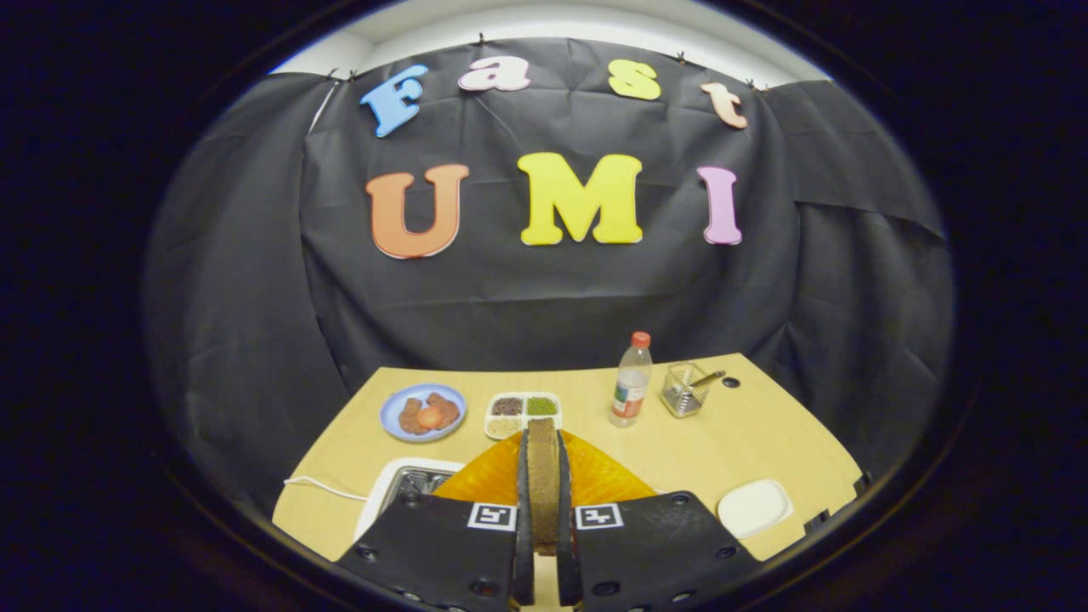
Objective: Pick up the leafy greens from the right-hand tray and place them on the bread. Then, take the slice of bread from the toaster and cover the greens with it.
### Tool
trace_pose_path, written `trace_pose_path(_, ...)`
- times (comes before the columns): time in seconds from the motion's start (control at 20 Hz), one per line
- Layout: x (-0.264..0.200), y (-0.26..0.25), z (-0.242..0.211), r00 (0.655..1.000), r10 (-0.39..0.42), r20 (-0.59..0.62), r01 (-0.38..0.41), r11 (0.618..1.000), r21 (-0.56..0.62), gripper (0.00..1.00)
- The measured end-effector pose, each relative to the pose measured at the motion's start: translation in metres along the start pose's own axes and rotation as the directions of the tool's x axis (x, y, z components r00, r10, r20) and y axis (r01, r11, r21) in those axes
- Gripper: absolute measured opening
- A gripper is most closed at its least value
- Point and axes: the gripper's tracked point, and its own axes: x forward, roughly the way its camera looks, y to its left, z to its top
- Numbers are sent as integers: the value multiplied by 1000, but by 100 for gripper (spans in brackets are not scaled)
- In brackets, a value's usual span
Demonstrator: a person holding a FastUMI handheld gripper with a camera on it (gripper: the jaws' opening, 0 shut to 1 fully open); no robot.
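Observation:
My gripper [542,438] is shut on a brown slice of bread [542,489], which stands on edge between the two fingers. It is held above an orange plate [484,484] that lies just beyond the fingers. The slice and the fingers hide the middle of that plate. The white toaster [408,484] with its metal slots sits left of the plate, close to the left finger. To the right, near the table's front edge, lies a small white tray [754,507] with nothing visible on it.
Farther back on the wooden table [680,450] are a blue plate [422,412] with reddish food, a white divided dish [523,414] of grains, a clear bottle [631,380] with a red cap and a wire basket [685,388]. A white cable [319,486] runs from the toaster.

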Motion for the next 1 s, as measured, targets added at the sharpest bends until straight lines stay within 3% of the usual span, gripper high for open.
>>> trace_pose_path(0.1, 16, -14, -21, 999, -5, -46, 6, 1000, 25, 11)
trace_pose_path(0.25, 32, -17, -55, 991, 73, -114, -67, 996, 55, 11)
trace_pose_path(0.45, 52, -47, -92, 991, 44, -126, -36, 997, 61, 11)
trace_pose_path(0.65, 68, -67, -131, 983, 80, -164, -57, 988, 143, 11)
trace_pose_path(1.0, 86, -112, -142, 983, 99, -152, -70, 980, 186, 12)
